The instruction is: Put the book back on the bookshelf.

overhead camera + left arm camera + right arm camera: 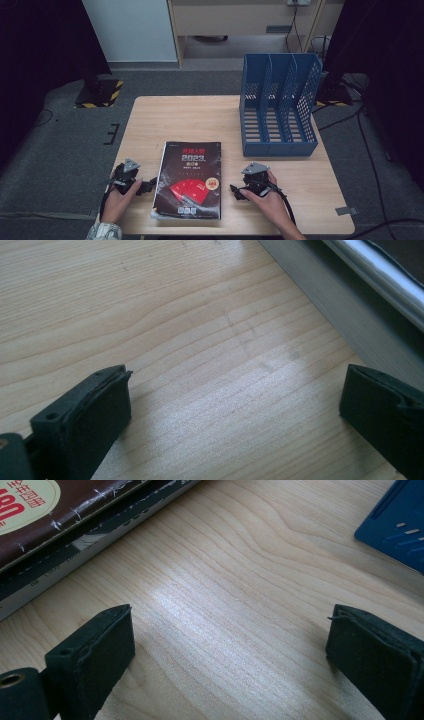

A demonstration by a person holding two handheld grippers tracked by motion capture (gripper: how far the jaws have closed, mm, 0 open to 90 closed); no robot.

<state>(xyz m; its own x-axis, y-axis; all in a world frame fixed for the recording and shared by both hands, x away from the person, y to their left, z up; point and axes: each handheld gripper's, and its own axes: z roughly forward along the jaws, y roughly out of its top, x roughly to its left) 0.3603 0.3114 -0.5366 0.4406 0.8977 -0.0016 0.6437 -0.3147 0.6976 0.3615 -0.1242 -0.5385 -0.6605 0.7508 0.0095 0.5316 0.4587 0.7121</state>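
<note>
The tabletop is pale wood, and the biggest thing on it is the blue file rack, standing upright at the far right with three slots open toward me; all three slots look empty, their perforated dividers showing bare bottoms. The book lies flat near my edge of the tabletop, between my two hands, cover up, dark with red print and a round sticker. I judge it thick and fairly heavy for one jaw bite, a softcover with a glossy, likely slippery face, so it will sag and flop if I lift it by one corner. Its pages are stiff enough in a block, though, so the sound hold is across the thickness at a long edge: one jaw under, one over, close to the middle of the side, or both sides at once. Lying flush on the wood, it gives no gap underneath, so I expect I would need to tip or slide an edge over the tabletop rim first. My left hand-held gripper rests on the wood just beside the book's left edge, jaws spread wide and holding nothing; in the left gripper view the page block runs past the far jaw. My right hand-held gripper sits near the right edge, a little apart, jaws likewise wide and empty, with the book's spine side ahead and a rack corner off beyond.
</note>
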